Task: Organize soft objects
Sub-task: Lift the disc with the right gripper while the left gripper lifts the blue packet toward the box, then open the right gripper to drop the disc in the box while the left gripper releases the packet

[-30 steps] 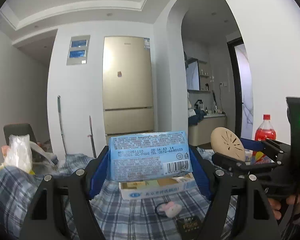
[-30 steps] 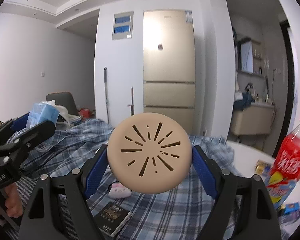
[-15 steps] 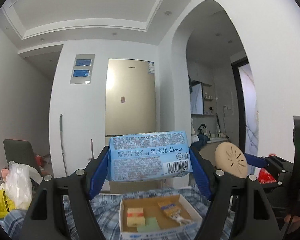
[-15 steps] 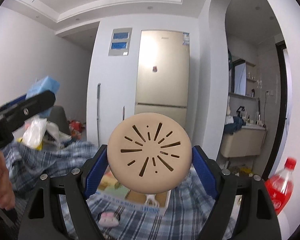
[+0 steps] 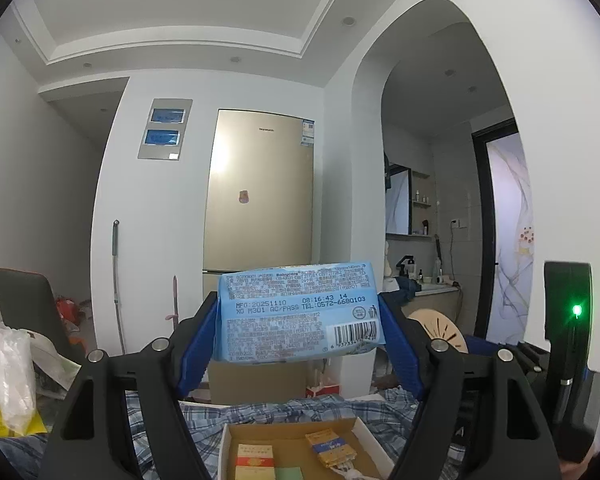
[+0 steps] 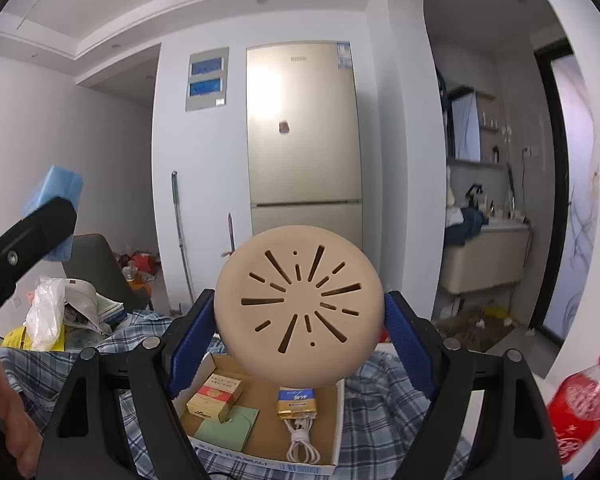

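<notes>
My left gripper [image 5: 300, 316] is shut on a light blue tissue pack [image 5: 298, 314] and holds it high in the air. My right gripper [image 6: 299, 312] is shut on a round beige pad with slits [image 6: 298, 312], held above an open cardboard box [image 6: 332, 446]. The box also shows below the tissue pack in the left wrist view [image 5: 364, 434]. The pad shows at the right in the left wrist view [image 5: 440, 328]. The tissue pack shows at the left in the right wrist view [image 6: 54, 192].
The box holds a red and gold packet [image 6: 214, 394], a green card [image 6: 228, 426], a blue and gold packet [image 6: 298, 400] and a white cable [image 6: 300, 440]. It sits on a blue plaid cloth [image 6: 388, 396]. A red soda bottle [image 6: 580, 396] stands right. Plastic bags [image 6: 46, 316] lie left.
Both grippers have risen and tilted up with their loads. The box now lies below them with its inside in view. The small pink item and dark packet have left the views.
</notes>
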`<action>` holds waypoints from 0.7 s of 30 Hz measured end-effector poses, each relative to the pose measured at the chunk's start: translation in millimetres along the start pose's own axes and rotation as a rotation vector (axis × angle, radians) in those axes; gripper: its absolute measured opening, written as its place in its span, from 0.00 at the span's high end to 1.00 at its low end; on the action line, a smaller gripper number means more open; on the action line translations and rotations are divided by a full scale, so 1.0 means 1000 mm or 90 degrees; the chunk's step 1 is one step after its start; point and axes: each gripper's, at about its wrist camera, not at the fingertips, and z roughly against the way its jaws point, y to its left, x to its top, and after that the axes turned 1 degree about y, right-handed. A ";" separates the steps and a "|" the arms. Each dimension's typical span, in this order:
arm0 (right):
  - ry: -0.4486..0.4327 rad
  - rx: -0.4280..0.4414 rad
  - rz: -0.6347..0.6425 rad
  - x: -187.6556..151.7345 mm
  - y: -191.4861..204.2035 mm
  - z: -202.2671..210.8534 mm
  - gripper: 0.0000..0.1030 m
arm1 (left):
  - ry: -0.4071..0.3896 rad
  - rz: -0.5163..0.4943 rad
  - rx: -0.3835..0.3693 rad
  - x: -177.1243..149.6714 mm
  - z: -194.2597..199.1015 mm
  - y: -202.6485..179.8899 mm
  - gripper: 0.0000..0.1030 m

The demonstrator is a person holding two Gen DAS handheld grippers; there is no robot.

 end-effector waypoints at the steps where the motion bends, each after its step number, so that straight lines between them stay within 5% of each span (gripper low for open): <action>1: 0.001 -0.002 0.001 -0.002 0.000 -0.004 0.21 | 0.002 0.000 0.003 -0.002 -0.005 0.002 0.25; 9: 0.052 -0.009 -0.016 -0.034 -0.004 -0.042 0.21 | 0.096 0.012 0.028 -0.040 -0.050 0.026 0.25; 21: 0.226 0.008 -0.007 -0.094 -0.006 -0.097 0.21 | 0.306 0.000 0.074 -0.101 -0.111 0.049 0.25</action>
